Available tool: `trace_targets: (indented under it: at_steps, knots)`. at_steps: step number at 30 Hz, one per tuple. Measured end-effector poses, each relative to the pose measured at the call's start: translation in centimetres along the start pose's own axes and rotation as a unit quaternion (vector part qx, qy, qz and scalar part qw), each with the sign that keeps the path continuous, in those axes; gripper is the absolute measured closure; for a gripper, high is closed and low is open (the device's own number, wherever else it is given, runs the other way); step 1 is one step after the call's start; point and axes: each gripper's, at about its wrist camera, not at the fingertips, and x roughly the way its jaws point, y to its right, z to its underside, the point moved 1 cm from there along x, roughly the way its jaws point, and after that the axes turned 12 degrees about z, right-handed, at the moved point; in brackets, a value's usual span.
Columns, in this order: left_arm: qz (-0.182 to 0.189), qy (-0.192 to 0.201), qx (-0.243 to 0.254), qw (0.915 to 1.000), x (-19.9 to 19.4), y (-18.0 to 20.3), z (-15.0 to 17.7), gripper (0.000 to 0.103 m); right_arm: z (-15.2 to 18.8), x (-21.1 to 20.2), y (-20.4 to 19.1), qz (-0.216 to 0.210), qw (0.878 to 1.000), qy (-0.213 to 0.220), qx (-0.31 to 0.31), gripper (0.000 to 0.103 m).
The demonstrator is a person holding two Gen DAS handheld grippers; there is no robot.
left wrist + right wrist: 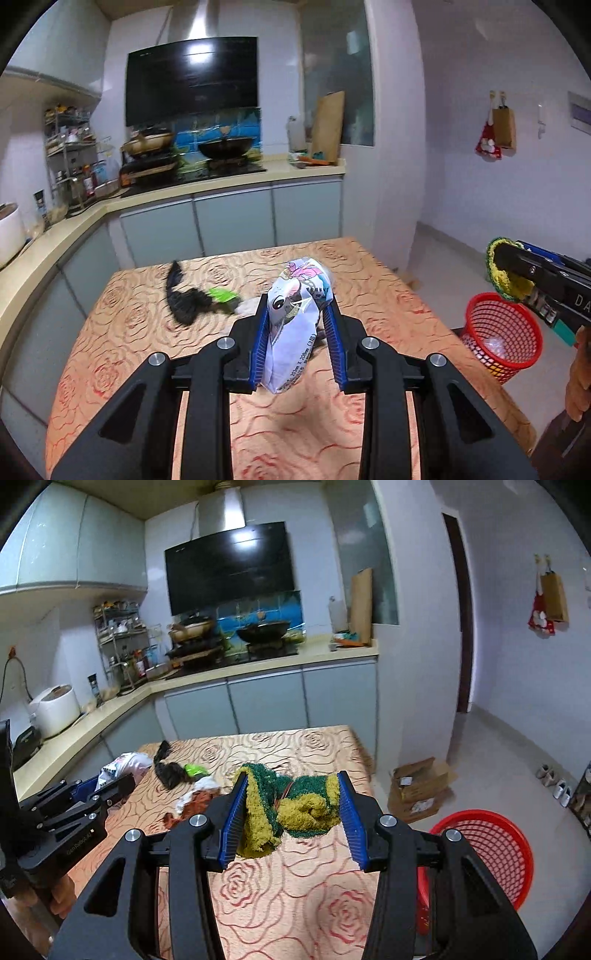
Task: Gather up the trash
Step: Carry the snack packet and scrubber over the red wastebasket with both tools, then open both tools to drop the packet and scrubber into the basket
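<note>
My left gripper is shut on a white printed plastic packet and holds it upright above the table. In the right wrist view that packet shows at the left, in the left gripper. My right gripper is shut on a crumpled green and yellow fuzzy cloth, which hangs over the table near its right side. A red mesh basket stands on the floor right of the table. More scraps lie on the table: a black one, a green one, and white and brown ones.
The table wears a rose-patterned orange cloth. Behind it runs a kitchen counter with pans and a spice rack. A cardboard box and shoes sit on the floor at the right. A person's hand holds the right gripper.
</note>
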Motion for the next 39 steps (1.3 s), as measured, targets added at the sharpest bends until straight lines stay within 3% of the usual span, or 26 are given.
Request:
trace_targets:
  at_steps: [13, 26, 39]
  knots:
    - [0.093, -0.004, 0.038, 0.995, 4.3, 8.2, -1.5, 0.075, 0.0, -1.1, 7.7, 0.085, 0.996, 0.009, 0.038, 0.058]
    - [0.178, -0.029, 0.07, 0.9811, 9.5, 16.6, -1.5, 0.075, 1.1, -1.8, 14.9, 0.165, 0.984, 0.003, 0.066, 0.058]
    - [0.245, -0.078, 0.064, 0.9641, 15.0, 21.1, -0.1, 0.074, 3.7, 1.0, 18.7, 0.199, 0.976, -0.041, 0.081, 0.057]
